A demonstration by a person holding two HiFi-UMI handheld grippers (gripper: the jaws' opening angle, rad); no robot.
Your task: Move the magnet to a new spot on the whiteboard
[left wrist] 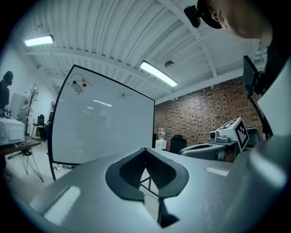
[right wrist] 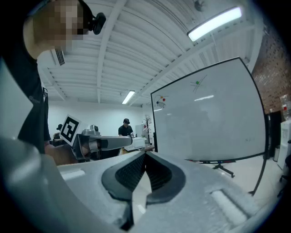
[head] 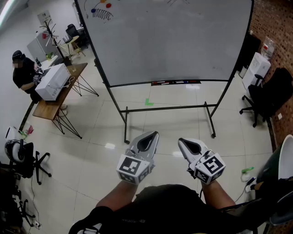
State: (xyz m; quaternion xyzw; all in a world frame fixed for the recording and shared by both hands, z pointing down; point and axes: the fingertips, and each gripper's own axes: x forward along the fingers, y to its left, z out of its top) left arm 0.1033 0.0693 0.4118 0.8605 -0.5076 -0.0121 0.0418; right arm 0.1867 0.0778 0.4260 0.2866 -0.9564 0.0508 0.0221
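To the left of the whiteboard (head: pixel 174 41), a seated person (head: pixel 23 73) works at a wooden table (head: pixel 50 109) that carries a white box (head: pixel 52 81). A coat stand (head: pixel 51 34) rises just behind the table, near the board's left edge.

The whiteboard stands upright on a black wheeled frame, its surface mostly bare. The magnets (head: pixel 93 10) sit in a small cluster in the board's upper left corner, blue, red and orange, just above a black coiled scribble (head: pixel 103 15). None of them is touched by either tool. Along the board's lower edge a tray (head: pixel 176 82) holds markers, and on the floor beneath it there is a green tape mark (head: pixel 149 102).

Well back from the board, the person wearing the camera holds both tools low and level, aimed toward it. The left tongs (head: pixel 154 134) are clenched, tips meeting, with nothing between them. In the left gripper view those tongs (left wrist: pixel 145 149) point at the lower part of the board, and the magnet cluster shows high up and far off. The right tongs (head: pixel 181 140) are just beside the left ones and apart from them. They are likewise clenched and empty, their tips (right wrist: pixel 145 153) pressed together.

To the right of the whiteboard stand a white water dispenser (head: pixel 256 68) and a black office chair (head: pixel 270 98), against a brick wall (head: pixel 274 23).
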